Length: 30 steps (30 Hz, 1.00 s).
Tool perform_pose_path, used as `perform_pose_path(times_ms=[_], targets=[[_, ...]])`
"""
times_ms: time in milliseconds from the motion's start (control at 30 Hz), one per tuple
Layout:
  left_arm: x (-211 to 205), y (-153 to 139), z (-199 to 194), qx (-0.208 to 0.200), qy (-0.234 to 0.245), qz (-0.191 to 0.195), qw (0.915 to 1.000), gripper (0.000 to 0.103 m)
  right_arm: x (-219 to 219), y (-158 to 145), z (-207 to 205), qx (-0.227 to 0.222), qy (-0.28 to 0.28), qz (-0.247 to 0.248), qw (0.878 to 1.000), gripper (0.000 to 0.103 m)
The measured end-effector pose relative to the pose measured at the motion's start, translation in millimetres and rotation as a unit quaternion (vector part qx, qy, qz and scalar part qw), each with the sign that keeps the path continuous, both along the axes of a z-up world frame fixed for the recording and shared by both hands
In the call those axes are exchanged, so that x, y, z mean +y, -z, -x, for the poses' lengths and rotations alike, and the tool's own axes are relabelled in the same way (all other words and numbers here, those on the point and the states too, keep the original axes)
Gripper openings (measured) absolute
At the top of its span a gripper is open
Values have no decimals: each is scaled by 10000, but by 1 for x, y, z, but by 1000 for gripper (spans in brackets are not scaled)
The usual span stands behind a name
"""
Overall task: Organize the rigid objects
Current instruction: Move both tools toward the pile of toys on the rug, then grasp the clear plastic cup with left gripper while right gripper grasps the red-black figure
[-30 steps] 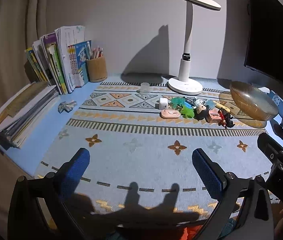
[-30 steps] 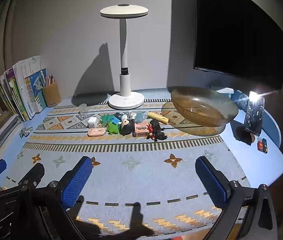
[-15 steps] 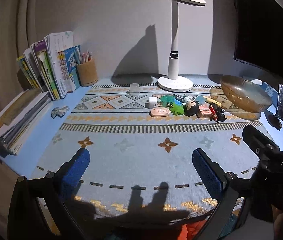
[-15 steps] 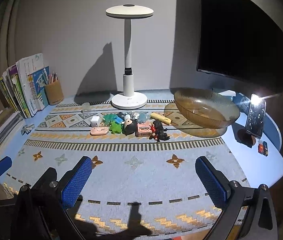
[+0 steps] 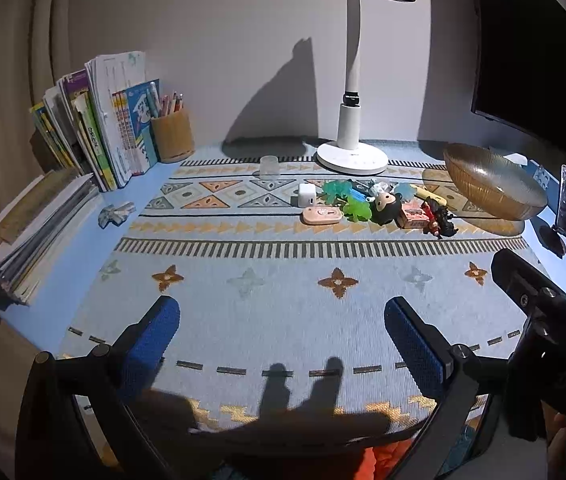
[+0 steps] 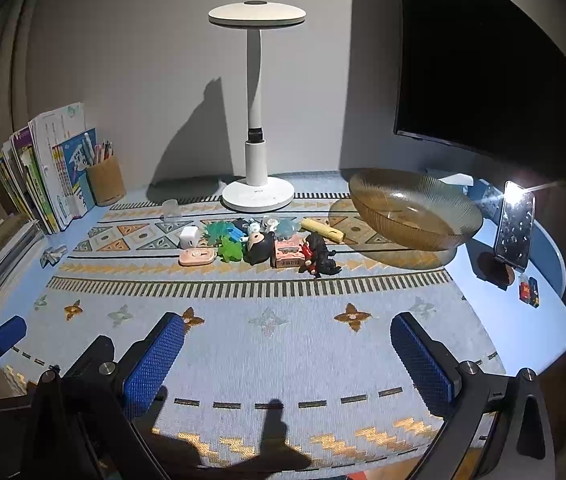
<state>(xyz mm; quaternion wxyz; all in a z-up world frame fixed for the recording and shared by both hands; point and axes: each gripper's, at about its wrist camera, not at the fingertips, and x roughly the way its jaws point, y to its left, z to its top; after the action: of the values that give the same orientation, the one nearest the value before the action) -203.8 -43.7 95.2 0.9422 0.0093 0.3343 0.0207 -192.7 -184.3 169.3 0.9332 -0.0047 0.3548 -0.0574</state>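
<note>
On the desk before us lies a patterned mat (image 6: 267, 320), with a dark monitor (image 6: 479, 76) and a white lamp (image 6: 257, 120) behind it. Right of the lamp sits an amber glass bowl (image 6: 415, 212). Just left of the bowl, mid-mat, we see the cluster of small toys (image 6: 259, 242), lying outside it. Nearest us, our left gripper (image 5: 283, 340) and right gripper (image 6: 287, 352) hover spread wide, grasping nothing.
</note>
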Motion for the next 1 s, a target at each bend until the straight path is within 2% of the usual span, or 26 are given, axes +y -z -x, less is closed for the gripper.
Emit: perform_pose_path(times_ms=[333,533,700,833,933,1000], targets=[[3,2,-7,36,21,-75,10000,102,-12,3,-4,29,96,-69,9999,103],[30,-1,-40,97,-20,-61,9999,102,-42,10,-19,99,423,-15,9991,103],[58,-2,-92,327,130,242,9991,102,-69,25,-50,413,624,-78,9972,103],[62,8,-144,708,587,336,9952,102,-86,40,-82,758,669,-378,9942,103],[70,19,-190,1043,842,586,9892,102,-91,51,-109,1051,487,-641,9912,103],[75,23,-215,1151,842,762,9868,102,-91,58,-131,1185,291,-921,9882,103]])
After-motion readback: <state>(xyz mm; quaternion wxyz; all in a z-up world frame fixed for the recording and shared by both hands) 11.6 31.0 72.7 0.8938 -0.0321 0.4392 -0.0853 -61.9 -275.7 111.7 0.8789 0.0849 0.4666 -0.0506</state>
